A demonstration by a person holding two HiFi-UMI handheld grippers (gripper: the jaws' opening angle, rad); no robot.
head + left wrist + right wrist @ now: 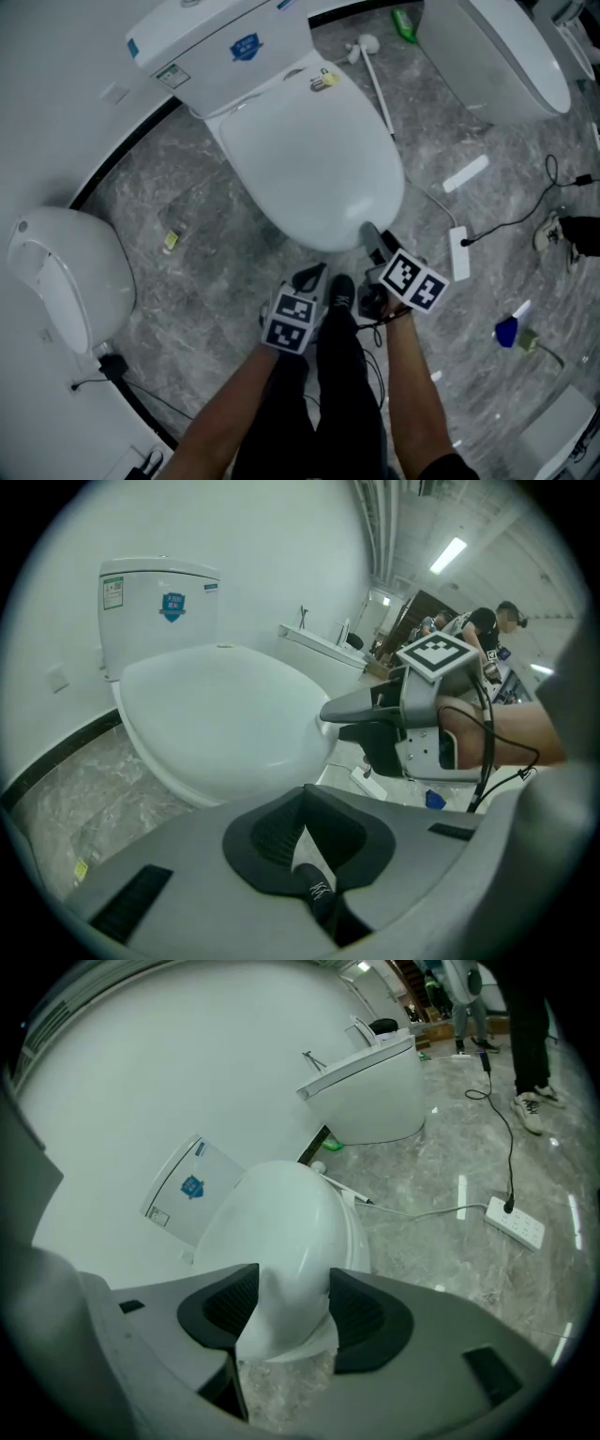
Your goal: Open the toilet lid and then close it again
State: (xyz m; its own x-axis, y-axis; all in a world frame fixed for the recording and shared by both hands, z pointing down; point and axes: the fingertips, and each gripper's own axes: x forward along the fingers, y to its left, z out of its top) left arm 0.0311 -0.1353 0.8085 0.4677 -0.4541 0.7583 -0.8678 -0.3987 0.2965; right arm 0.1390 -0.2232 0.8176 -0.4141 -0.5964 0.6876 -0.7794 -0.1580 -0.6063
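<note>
Nearest, left gripper (302, 836) hangs idle, jaws together, empty, clear of the work. Right gripper (292, 1312) straddles front lip of white oval plastic toilet lid (281, 1232), jaws wide but pinching it, prob. for lifting. Lid lies down; white ceramic cistern (220, 47) behind.

Grey marble floor (216, 272): toilet (300, 159) standing; power strip (459, 253), white brush (379, 86), green bottle (405, 26) lying.

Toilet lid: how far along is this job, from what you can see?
Done: nothing that shows; the lid lies flat, closed. In hand: the right claw grips the lid's front edge, seemingly to lift it; the left claw hangs beside it, shut and empty. Left: raising the lid, then lowering it.
</note>
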